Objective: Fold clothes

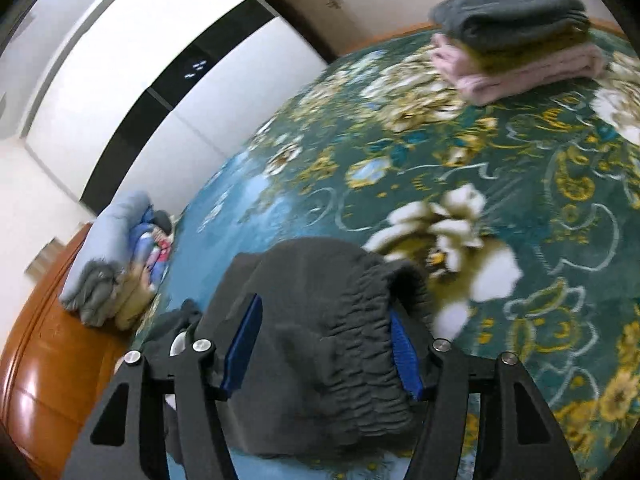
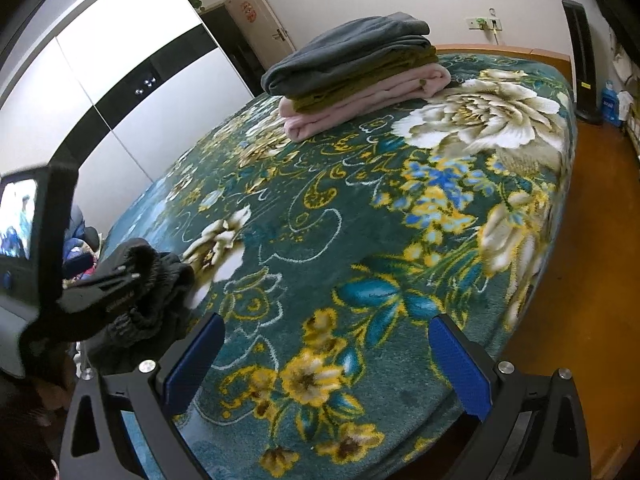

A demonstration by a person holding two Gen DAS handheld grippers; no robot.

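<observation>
A dark grey garment (image 1: 312,272) with a gathered elastic waistband lies bunched at the near edge of the bed. My left gripper (image 1: 324,308) is closed on it, the cloth filling the gap between the blue pads (image 1: 244,340). The right wrist view shows that same gripper (image 2: 108,284) at the left with the dark garment (image 2: 160,288) wrapped around its fingers. My right gripper (image 2: 326,322) hovers open over the floral blanket (image 2: 360,220), nothing between its fingers. A stack of folded clothes (image 2: 352,68), grey on olive on pink, rests at the far side of the bed.
The folded stack (image 1: 516,32) shows at the top right of the left wrist view. A heap of unfolded clothes (image 1: 116,264) sits at the bed's left end by the wooden frame (image 1: 48,360). A white wardrobe (image 1: 140,80) runs along the left. Wooden floor (image 2: 580,280) lies to the right.
</observation>
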